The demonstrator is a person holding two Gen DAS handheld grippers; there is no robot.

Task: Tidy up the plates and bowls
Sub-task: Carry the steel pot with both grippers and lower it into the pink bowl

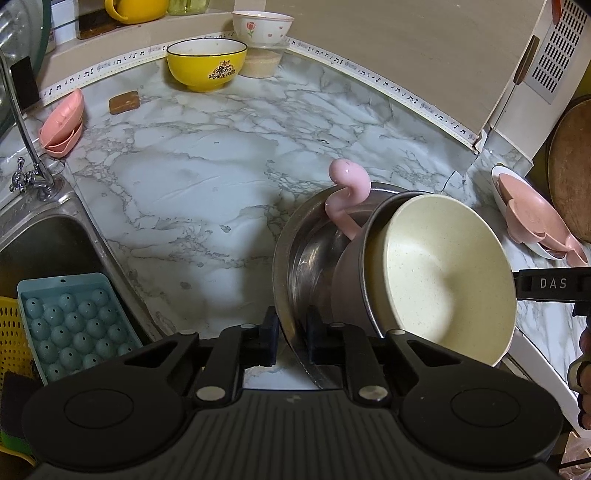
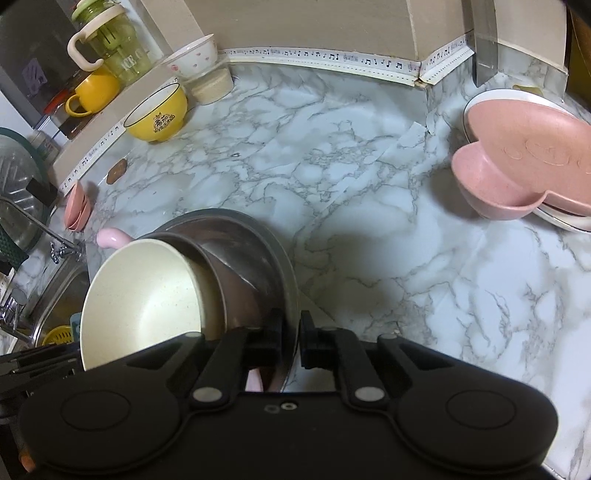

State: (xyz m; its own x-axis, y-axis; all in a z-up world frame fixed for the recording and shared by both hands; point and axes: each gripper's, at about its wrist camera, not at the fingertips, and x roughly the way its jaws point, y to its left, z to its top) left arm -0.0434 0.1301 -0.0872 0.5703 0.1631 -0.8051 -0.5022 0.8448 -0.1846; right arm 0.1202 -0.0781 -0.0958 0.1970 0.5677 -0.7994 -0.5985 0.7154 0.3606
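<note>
- Left gripper (image 1: 291,341): clenched on the near-left rim of the steel basin (image 1: 291,254); one pad outside the wall, one inside.
- Right gripper (image 2: 291,341): clenched on the same basin's (image 2: 284,273) opposite rim, wall pinched between its pads. Both pairs of jaws nearly closed, only the thin metal between.
- Basin sits on the marble counter (image 1: 207,177), directly ahead of both grippers.
- Inside the basin: a grey bowl (image 1: 351,288) tilted on its side, a cream bowl (image 1: 439,273) nested in it, mouth facing the near side. A pink spoon (image 1: 347,192) leans behind them, its rounded end hooked over the far rim.
- Left of the basin: sink (image 1: 48,243) with tap (image 1: 29,177), blue ice tray (image 1: 74,325) and yellow basket (image 1: 14,332) in it.
- Right, well apart: pink dishes (image 2: 524,162) stacked on a white plate (image 2: 476,99).
- Far left edge: small pink dishes (image 1: 62,125); a brown block (image 1: 123,101) near them.
- Far, by the wall: yellow bowl (image 1: 207,64), flowered white bowl (image 1: 262,27) on a clear container (image 1: 260,62).
- Ledge beyond: yellow mug (image 2: 92,94), green bottle (image 2: 118,44).
- Counter between basin and far bowls lies open.
</note>
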